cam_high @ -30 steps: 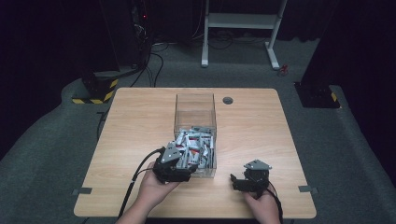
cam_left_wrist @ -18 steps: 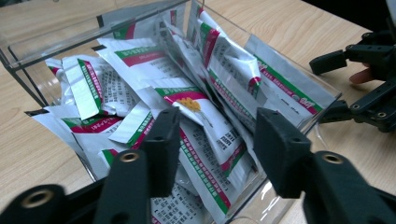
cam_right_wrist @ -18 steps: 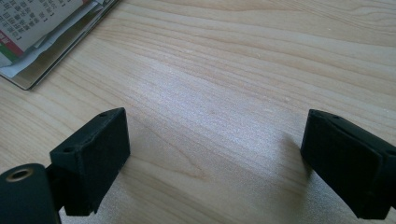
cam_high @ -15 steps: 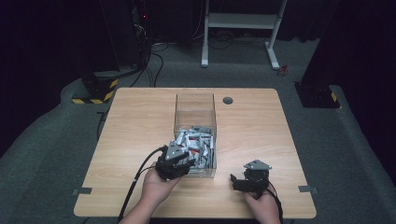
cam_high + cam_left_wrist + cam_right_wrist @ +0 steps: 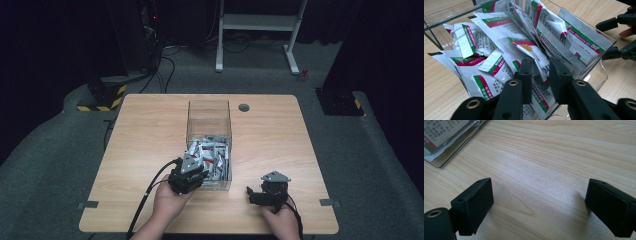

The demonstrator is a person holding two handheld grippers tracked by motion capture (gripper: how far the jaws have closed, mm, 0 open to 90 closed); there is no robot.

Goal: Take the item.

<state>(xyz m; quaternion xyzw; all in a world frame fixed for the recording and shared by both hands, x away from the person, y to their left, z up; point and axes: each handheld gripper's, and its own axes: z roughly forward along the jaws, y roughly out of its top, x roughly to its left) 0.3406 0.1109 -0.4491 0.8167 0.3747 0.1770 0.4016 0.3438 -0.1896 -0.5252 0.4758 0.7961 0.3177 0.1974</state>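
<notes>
A clear plastic box (image 5: pixel 209 112) in the middle of the table holds a heap of white sachets (image 5: pixel 211 150) with green and red bands. My left gripper (image 5: pixel 199 164) reaches over the box's near end into the heap. Its jaws have just been closing and stand narrow around a sachet with an orange mark (image 5: pixel 530 48). A gap still shows between its pads (image 5: pixel 541 67). My right gripper (image 5: pixel 249 195) rests on the table right of the box, wide open over bare wood (image 5: pixel 539 202). It is seen again beyond the box's corner (image 5: pixel 607 38).
The wooden table (image 5: pixel 145 135) has bare room left and right of the box. A dark round grommet (image 5: pixel 243 107) sits near the far edge. The box's corner (image 5: pixel 441 160) lies close to the right gripper. A white stand (image 5: pixel 257 22) is on the floor behind.
The left gripper has shifted slightly over the near end of the box. The right gripper has stayed where it was.
</notes>
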